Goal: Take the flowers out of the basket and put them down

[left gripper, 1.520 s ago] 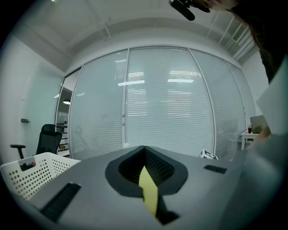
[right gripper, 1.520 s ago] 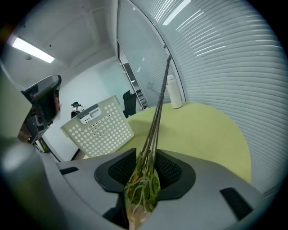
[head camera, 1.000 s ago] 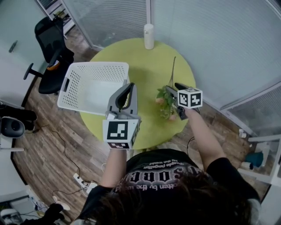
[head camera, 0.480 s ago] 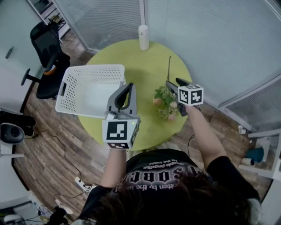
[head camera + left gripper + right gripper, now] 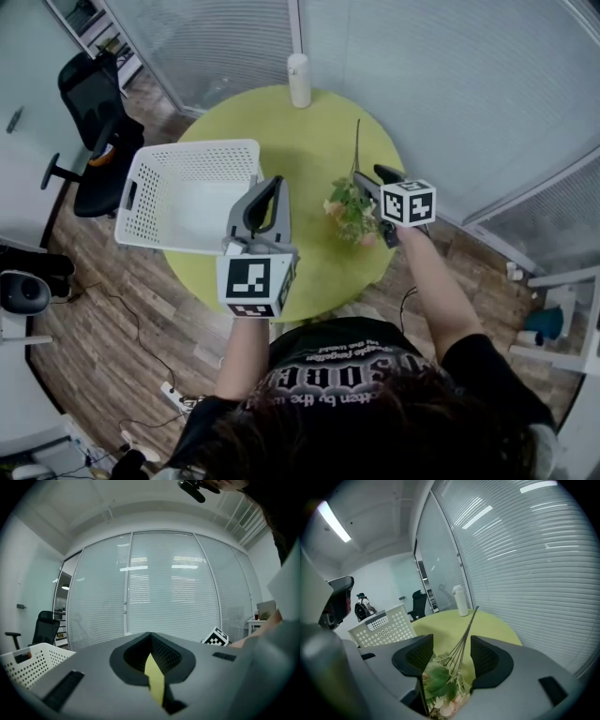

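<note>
flowers [image 5: 349,202]: lying on the green bench [image 5: 300,141], outside the basket, stems pointing toward the white bottle [image 5: 298,80]
basket [image 5: 192,147]: white, at the bench's left edge, well apart from the flowers
right tool [image 5: 452,651]: released, jaws spread wide, stems run between them
left tool [image 5: 151,645]: clenched, jaws together, held above the bench just beside the basket

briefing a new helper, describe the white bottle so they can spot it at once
Find the round yellow-green table. At its far edge, beyond the basket and the flowers, stands the bottle. It is the only upright thing there, a plain white cylinder.
</note>
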The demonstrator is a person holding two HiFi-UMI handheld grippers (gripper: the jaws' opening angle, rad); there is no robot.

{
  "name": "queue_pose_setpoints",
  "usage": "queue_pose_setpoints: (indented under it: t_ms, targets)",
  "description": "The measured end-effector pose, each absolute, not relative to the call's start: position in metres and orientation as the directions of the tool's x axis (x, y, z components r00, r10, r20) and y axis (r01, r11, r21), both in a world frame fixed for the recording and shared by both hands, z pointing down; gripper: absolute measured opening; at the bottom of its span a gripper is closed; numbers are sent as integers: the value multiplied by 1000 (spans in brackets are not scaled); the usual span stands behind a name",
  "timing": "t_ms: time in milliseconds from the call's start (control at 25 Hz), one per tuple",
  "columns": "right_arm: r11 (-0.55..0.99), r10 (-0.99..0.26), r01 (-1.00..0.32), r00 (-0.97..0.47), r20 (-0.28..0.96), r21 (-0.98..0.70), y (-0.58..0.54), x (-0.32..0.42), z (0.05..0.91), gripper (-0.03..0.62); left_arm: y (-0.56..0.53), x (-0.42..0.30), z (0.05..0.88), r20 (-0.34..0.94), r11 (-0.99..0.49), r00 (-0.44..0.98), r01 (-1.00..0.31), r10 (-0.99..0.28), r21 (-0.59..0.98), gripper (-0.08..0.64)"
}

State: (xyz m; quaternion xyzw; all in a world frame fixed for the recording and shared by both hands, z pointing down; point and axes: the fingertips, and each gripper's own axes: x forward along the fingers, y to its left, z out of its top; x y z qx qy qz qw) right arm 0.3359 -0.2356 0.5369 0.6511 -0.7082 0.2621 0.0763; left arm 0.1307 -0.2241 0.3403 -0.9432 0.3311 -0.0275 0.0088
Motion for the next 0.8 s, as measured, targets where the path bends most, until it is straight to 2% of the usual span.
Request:
queue_pose_setpoints:
  t_ms: [400, 560, 800]
  targets:
    - [92, -907, -979, -158, 390, -182, -228, 324, 504, 247, -218, 146, 341, 40, -809, 808, -587, -588, -23, 2]
    - [115, -929, -980, -163, 333, -160, -223, 317, 478, 167, -216, 150, 341, 39, -815, 814, -579, -579, -24, 2]
    - [153, -951, -975, -190, 244, -162, -211, 302, 435, 86, -213, 156, 344, 69, -823, 820, -568, -568, -14, 2]
